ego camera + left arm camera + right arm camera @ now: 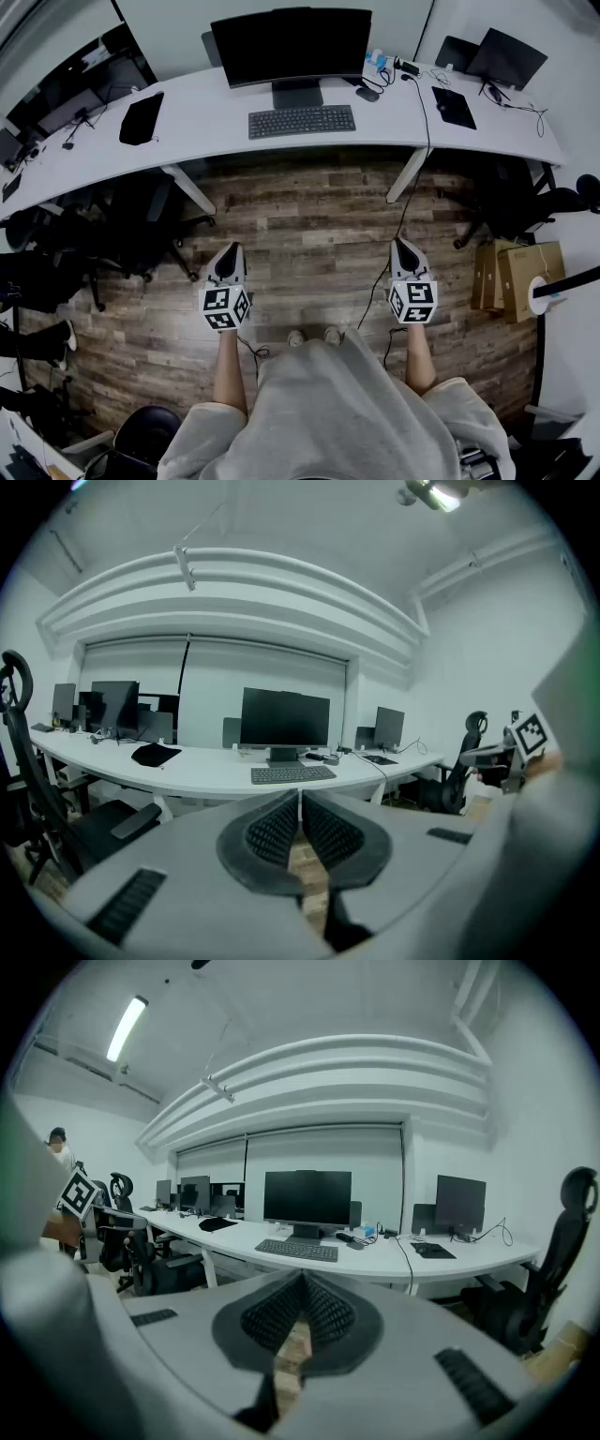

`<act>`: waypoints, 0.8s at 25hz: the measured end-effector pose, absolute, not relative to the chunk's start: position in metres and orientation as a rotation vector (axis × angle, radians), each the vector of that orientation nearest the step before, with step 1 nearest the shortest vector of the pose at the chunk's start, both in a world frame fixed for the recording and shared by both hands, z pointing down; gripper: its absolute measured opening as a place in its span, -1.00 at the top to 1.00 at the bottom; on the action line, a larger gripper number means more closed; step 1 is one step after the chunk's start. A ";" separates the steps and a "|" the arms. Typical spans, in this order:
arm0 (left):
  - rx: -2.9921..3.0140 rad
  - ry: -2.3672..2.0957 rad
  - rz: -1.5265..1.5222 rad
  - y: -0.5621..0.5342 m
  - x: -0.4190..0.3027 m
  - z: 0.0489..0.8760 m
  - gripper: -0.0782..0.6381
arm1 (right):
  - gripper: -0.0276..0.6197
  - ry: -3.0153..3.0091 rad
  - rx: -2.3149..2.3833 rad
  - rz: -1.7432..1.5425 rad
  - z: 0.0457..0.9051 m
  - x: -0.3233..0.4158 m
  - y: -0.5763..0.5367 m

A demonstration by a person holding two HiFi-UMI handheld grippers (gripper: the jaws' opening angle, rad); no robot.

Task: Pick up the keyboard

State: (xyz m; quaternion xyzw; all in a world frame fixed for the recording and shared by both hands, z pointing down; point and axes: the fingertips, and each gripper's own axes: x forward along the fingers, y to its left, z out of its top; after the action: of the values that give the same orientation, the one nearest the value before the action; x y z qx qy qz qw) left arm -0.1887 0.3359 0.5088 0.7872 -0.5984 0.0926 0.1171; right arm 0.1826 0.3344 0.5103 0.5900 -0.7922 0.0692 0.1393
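Approach stage: left gripper [232, 247] and right gripper [401, 242] closed, empty, well short of keyboard [302, 122]; needs stepping to desk [216, 127], opening jaws

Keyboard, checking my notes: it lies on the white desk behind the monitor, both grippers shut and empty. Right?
Not quite: the head view shows the keyboard in front of the monitor, on the white desk. Left gripper and right gripper are shut and empty.

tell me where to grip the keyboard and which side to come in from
The keyboard lies flat on the desk, with one long edge toward the person and the monitor stand close behind it. So probably pinch that near long edge, toward its ends, coming in from the desk's front.
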 end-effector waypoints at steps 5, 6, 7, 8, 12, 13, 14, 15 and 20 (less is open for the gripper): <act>2.294 -1.745 0.279 0.344 -0.188 0.513 0.73 | 0.91 -2.298 1.686 0.209 0.513 0.176 0.341; 2.293 -1.744 0.278 0.345 -0.187 0.513 0.73 | 0.91 -2.301 1.685 0.211 0.513 0.175 0.341; 2.293 -1.744 0.277 0.346 -0.185 0.513 0.73 | 0.91 -2.304 1.684 0.213 0.513 0.175 0.342; 2.293 -1.743 0.278 0.346 -0.184 0.513 0.73 | 0.91 -2.307 1.683 0.217 0.513 0.175 0.342; 2.290 -1.749 0.276 0.349 -0.183 0.514 0.73 | 0.91 -2.308 1.682 0.224 0.517 0.173 0.343; 2.292 -1.750 0.269 0.349 -0.182 0.514 0.73 | 0.91 -2.308 1.688 0.221 0.516 0.173 0.343; 2.295 -1.745 0.261 0.349 -0.182 0.513 0.73 | 0.91 -2.314 1.693 0.219 0.516 0.173 0.343; 2.302 -1.729 0.256 0.350 -0.180 0.514 0.73 | 0.91 -2.327 1.691 0.223 0.516 0.172 0.343; 2.343 -1.615 0.244 0.350 -0.168 0.517 -0.01 | -0.33 -2.406 1.653 0.241 0.515 0.167 0.341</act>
State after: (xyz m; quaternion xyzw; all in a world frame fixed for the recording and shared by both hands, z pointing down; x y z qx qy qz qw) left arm -0.1680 0.3501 0.5175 0.8120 -0.5597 0.0846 0.1421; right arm 0.1672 0.3407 0.5149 0.5613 -0.8167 0.0817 0.1061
